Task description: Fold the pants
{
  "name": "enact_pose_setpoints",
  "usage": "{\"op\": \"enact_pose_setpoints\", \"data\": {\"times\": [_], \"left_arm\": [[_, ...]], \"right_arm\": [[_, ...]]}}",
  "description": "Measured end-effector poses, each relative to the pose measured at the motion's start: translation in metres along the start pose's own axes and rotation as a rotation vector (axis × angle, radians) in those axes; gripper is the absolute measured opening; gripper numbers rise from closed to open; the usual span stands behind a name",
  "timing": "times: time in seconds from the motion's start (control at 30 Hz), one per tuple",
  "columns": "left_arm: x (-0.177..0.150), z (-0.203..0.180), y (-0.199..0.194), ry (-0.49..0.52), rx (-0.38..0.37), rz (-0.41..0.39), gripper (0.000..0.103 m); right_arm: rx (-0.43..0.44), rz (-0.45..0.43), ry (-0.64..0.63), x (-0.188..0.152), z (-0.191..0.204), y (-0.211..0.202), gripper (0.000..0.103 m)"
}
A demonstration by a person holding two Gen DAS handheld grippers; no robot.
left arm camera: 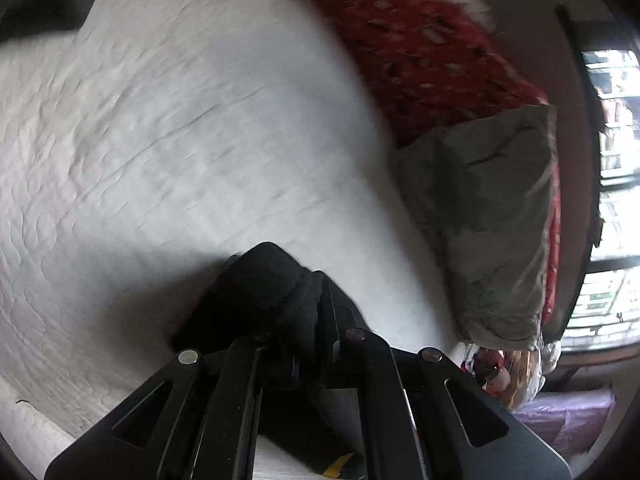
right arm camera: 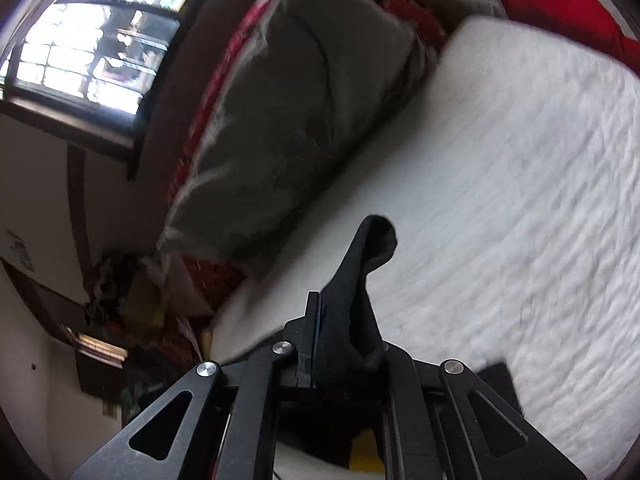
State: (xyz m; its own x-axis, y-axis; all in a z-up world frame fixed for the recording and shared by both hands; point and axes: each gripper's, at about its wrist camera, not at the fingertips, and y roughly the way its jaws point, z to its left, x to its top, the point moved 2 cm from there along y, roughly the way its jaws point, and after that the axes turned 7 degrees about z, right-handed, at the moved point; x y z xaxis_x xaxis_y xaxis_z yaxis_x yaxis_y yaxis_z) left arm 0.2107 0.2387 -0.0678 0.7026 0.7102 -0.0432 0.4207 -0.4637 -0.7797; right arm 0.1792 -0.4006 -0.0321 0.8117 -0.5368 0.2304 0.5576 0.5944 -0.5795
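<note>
So, both ends of the black pants (left arm camera: 264, 292) are pinched at once here. In the left wrist view the left gripper (left arm camera: 316, 320) is clamped tight on a thick bunched wad of the dark fabric, which bulges up and out past the fingertips and hides most of them. The gripper is angled steeply down toward the bed (left arm camera: 160, 140), with the white quilted cover filling most of the view beneath it, and a shadow is cast on the cover just beside the wad.

In the right wrist view the right gripper (right arm camera: 340, 320) is likewise clenched on the pants (right arm camera: 360, 280), but only a thin fold is caught: a narrow strip of cloth sticks up between the fingers and curls over at the top. This gripper is tipped down less sharply than the left one and is held above the bed (right arm camera: 520, 180). Another bit of black cloth is seen lying flat on the cover at the lower right.

A grey-green pillow (right arm camera: 288, 120) is propped along the edge of the bed against a red patterned blanket (left arm camera: 420, 52), with a barred window (right arm camera: 88, 40) behind it. Both views are smeared with motion blur, so finer fabric detail can't be made out.
</note>
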Motion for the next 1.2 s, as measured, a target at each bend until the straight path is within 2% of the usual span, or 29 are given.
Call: {"op": "enact_pose_setpoints", "data": {"times": [0.07, 0.2, 0.3, 0.37, 0.4, 0.47, 0.5, 0.53, 0.63, 0.73, 0.83, 0.93, 1.03, 1.1, 1.2], "left_arm": [[-0.002, 0.016, 0.004, -0.03, 0.003, 0.012, 0.004], [-0.009, 0.026, 0.005, 0.001, 0.061, 0.018, 0.004], [-0.013, 0.032, 0.009, -0.003, 0.074, 0.033, 0.004], [-0.014, 0.036, 0.009, -0.006, 0.077, 0.044, 0.004], [-0.014, 0.038, 0.01, -0.009, 0.079, 0.051, 0.004], [-0.019, 0.044, 0.006, -0.013, 0.07, 0.063, 0.004], [-0.02, 0.045, 0.005, -0.017, 0.064, 0.066, 0.004], [-0.022, 0.047, 0.003, -0.02, 0.059, 0.071, 0.004], [-0.026, 0.05, -0.002, -0.034, 0.039, 0.087, 0.005], [-0.033, 0.055, -0.006, -0.023, 0.034, 0.098, 0.011], [-0.037, 0.06, -0.01, -0.035, 0.007, 0.099, 0.012], [-0.047, 0.063, -0.009, -0.065, -0.039, 0.114, 0.022], [-0.061, 0.06, -0.002, -0.056, -0.079, 0.117, 0.038], [-0.064, 0.056, 0.006, -0.042, -0.069, 0.106, 0.052], [-0.065, 0.057, 0.023, -0.043, -0.036, 0.095, 0.052]], "right_arm": [[-0.022, 0.054, 0.048, -0.02, -0.018, 0.015, 0.008], [-0.088, 0.121, 0.094, -0.058, -0.055, 0.035, 0.008], [-0.138, 0.171, 0.119, -0.08, -0.078, 0.04, 0.013], [-0.165, 0.17, 0.117, -0.087, -0.084, 0.036, 0.016], [-0.16, 0.173, 0.13, -0.092, -0.087, 0.032, 0.022], [-0.122, 0.178, 0.163, -0.102, -0.088, 0.021, 0.043], [-0.113, 0.183, 0.173, -0.107, -0.086, 0.019, 0.059], [-0.104, 0.187, 0.18, -0.112, -0.086, 0.015, 0.063], [-0.095, 0.201, 0.184, -0.123, -0.089, 0.011, 0.063], [-0.076, 0.226, 0.239, -0.136, -0.093, 0.021, 0.063], [-0.083, 0.2, 0.26, -0.139, -0.092, 0.026, 0.063], [-0.035, 0.137, 0.314, -0.129, -0.09, 0.032, 0.063], [0.02, 0.104, 0.375, -0.121, -0.09, 0.04, 0.063], [0.033, 0.092, 0.39, -0.12, -0.088, 0.044, 0.064], [0.049, 0.105, 0.402, -0.125, -0.09, 0.043, 0.064]]}}
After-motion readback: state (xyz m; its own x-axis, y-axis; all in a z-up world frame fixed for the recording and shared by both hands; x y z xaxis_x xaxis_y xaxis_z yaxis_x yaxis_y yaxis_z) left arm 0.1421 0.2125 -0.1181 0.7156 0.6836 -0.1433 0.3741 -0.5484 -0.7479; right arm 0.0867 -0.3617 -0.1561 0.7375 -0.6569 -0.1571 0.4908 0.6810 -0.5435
